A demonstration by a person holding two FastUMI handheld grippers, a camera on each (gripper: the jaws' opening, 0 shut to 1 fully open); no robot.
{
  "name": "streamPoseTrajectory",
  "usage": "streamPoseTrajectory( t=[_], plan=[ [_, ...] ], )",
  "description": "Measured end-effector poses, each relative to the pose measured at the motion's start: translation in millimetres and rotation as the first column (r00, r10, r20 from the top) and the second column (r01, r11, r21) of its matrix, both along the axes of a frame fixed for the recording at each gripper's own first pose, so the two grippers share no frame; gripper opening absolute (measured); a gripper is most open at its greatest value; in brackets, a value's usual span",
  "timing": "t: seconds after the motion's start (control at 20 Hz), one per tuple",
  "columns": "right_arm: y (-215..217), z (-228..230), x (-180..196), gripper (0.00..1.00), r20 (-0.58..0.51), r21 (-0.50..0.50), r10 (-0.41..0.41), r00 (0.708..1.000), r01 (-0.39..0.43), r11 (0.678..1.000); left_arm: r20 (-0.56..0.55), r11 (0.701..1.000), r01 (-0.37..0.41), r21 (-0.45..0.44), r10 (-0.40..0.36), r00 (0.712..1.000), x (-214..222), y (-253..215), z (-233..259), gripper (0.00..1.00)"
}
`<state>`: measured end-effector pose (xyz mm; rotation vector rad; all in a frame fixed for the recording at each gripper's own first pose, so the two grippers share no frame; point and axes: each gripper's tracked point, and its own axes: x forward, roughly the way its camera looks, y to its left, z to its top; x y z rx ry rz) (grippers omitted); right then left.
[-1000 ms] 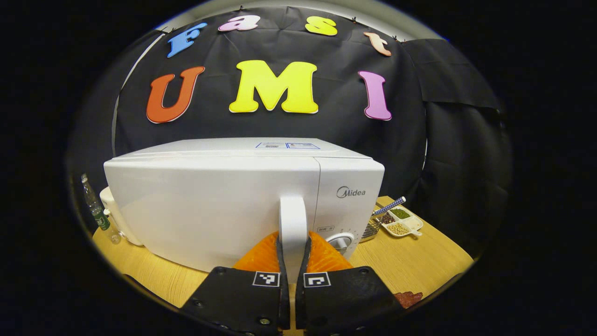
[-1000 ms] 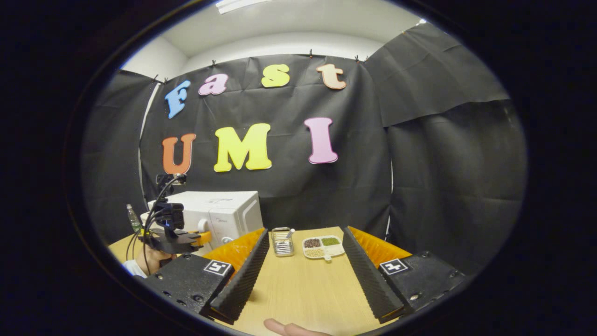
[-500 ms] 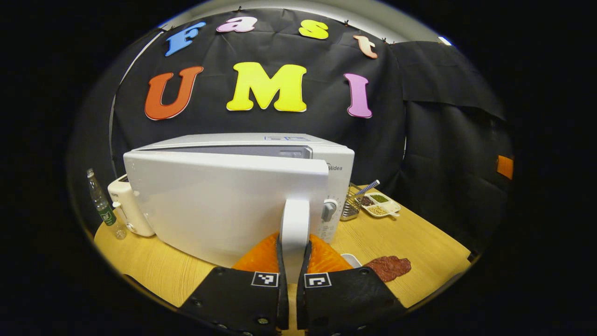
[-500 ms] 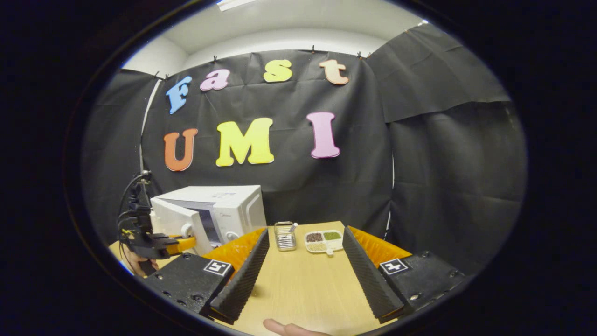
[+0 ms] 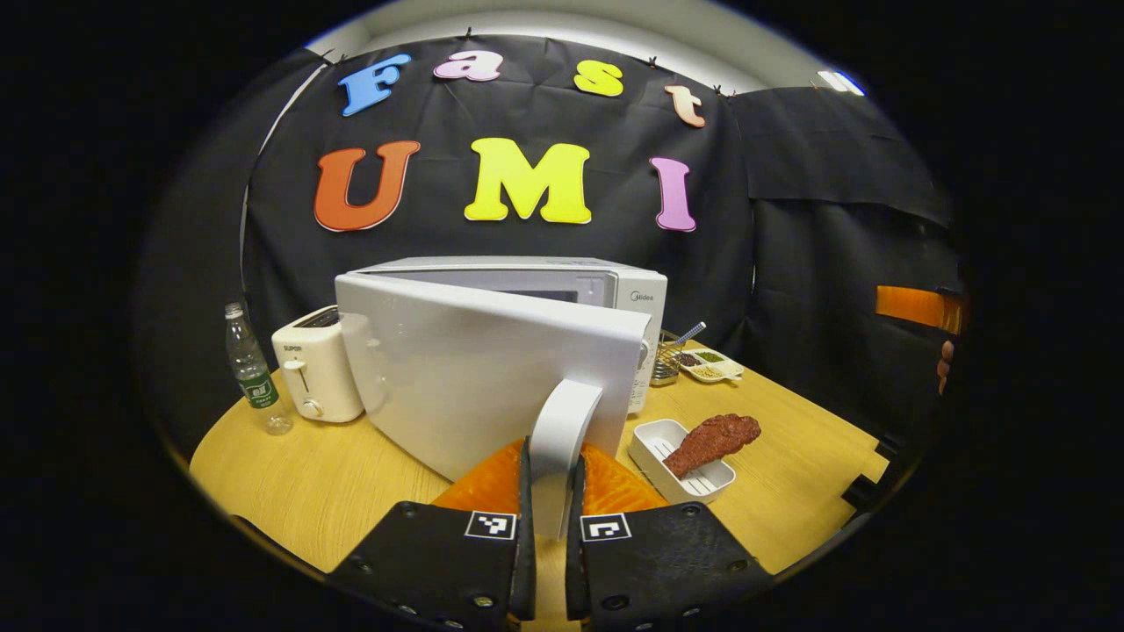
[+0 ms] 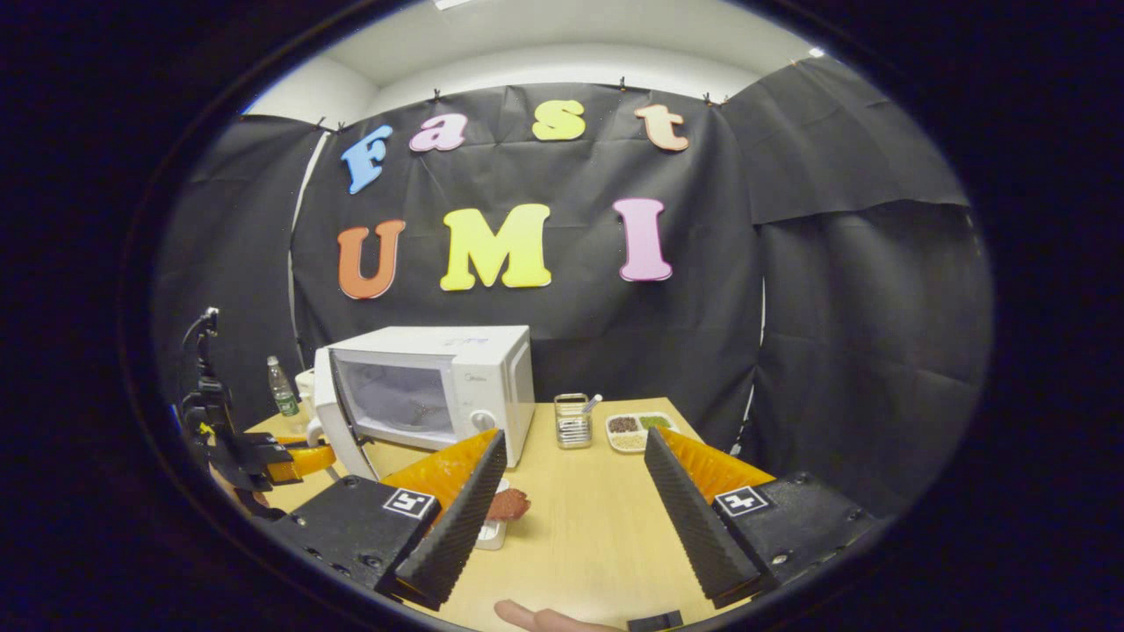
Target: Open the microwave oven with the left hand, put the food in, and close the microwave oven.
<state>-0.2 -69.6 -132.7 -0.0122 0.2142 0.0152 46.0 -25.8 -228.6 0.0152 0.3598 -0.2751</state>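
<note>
The white microwave (image 5: 628,294) stands on the wooden table (image 5: 307,491) with its door (image 5: 474,377) swung partly open toward me. My left gripper (image 5: 549,518) is shut on the door's white handle (image 5: 564,421). Just right of the door lies the food, a brown meat piece (image 5: 711,436) on a small white tray (image 5: 654,443). In the right gripper view the microwave (image 6: 492,377) shows its open cavity, the left gripper (image 6: 285,458) holds the door's edge, and the meat (image 6: 507,505) lies beside my right gripper (image 6: 575,449), which is open and holds nothing.
A white toaster (image 5: 314,373) and a plastic bottle (image 5: 250,369) stand left of the microwave. A wire basket (image 6: 573,423) and a divided dish of beans (image 6: 634,430) sit at the back of the table. A person's fingertip (image 6: 536,619) shows at the bottom edge.
The microwave door went from closed to well open, pulled by my left gripper on the handle. The tray with the meat came into view as the door swung out.
</note>
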Motion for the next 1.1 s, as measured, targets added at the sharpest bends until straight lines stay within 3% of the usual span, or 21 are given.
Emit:
streamPoseTrajectory(
  t=[0.15, 0.2, 0.4, 0.45, 0.5, 0.55, 0.6, 0.65, 0.7, 0.75, 0.8, 0.85, 0.9, 1.1],
  plan=[
    [13, -7, -9, 0.91, -0.018, 0.002, 0.007, 1.000, -0.007, 1.000, 0.017, 0.999, -0.037, -0.005, 0.037, 0.999, -23, 36, 4, 0.12],
    [18, -9, -13, 1.00, -0.023, 0.008, 0.012, 1.000, -0.012, 1.000, 0.024, 0.998, -0.058, -0.009, 0.058, 0.998, -28, 50, 6, 0.12],
    [35, -18, -26, 1.00, -0.027, 0.009, 0.051, 0.998, -0.051, 0.999, 0.023, 0.993, -0.115, 0.004, 0.115, 0.993, -50, 102, 7, 0.12],
    [38, -19, -29, 0.90, -0.026, 0.006, 0.060, 0.998, -0.060, 0.998, 0.015, 0.992, -0.128, 0.002, 0.128, 0.992, -53, 115, 4, 0.19],
    [41, -21, -31, 1.00, -0.028, 0.000, 0.066, 0.997, -0.066, 0.998, 0.010, 0.991, -0.137, -0.010, 0.137, 0.991, -59, 126, 5, 0.20],
    [42, -21, -31, 0.91, -0.031, -0.007, 0.070, 0.997, -0.070, 0.997, -0.005, 0.989, -0.149, -0.022, 0.148, 0.989, -62, 137, 4, 0.19],
    [44, -22, -30, 0.90, -0.030, -0.009, 0.076, 0.997, -0.076, 0.997, -0.015, 0.985, -0.170, -0.024, 0.169, 0.985, -66, 149, 4, 0.34],
    [48, -23, -29, 1.00, -0.030, -0.011, 0.086, 0.996, -0.087, 0.996, -0.017, 0.979, -0.201, -0.019, 0.201, 0.980, -70, 163, 4, 0.48],
    [53, -26, -28, 0.91, -0.035, -0.012, 0.101, 0.994, -0.101, 0.995, -0.013, 0.975, -0.223, -0.019, 0.222, 0.975, -74, 175, 6, 0.47],
    [57, -29, -26, 1.00, -0.041, -0.008, 0.116, 0.992, -0.117, 0.993, -0.009, 0.969, -0.245, -0.020, 0.245, 0.970, -78, 186, 6, 0.60],
    [63, -34, -23, 1.00, -0.049, -0.004, 0.136, 0.989, -0.136, 0.991, -0.002, 0.964, -0.264, -0.025, 0.264, 0.965, -81, 195, 8, 0.84],
    [67, -36, -20, 0.91, -0.051, -0.006, 0.149, 0.988, -0.149, 0.989, 0.010, 0.959, -0.281, -0.036, 0.281, 0.960, -90, 203, 14, 0.96],
    [68, -38, -17, 1.00, -0.053, -0.011, 0.153, 0.987, -0.154, 0.988, 0.011, 0.950, -0.310, -0.041, 0.311, 0.951, -93, 214, 17, 0.95],
    [73, -48, -1, 1.00, -0.081, -0.030, 0.177, 0.981, -0.180, 0.983, 0.045, 0.921, -0.388, -0.024, 0.389, 0.920, -113, 237, 43, 0.94]
  ],
)
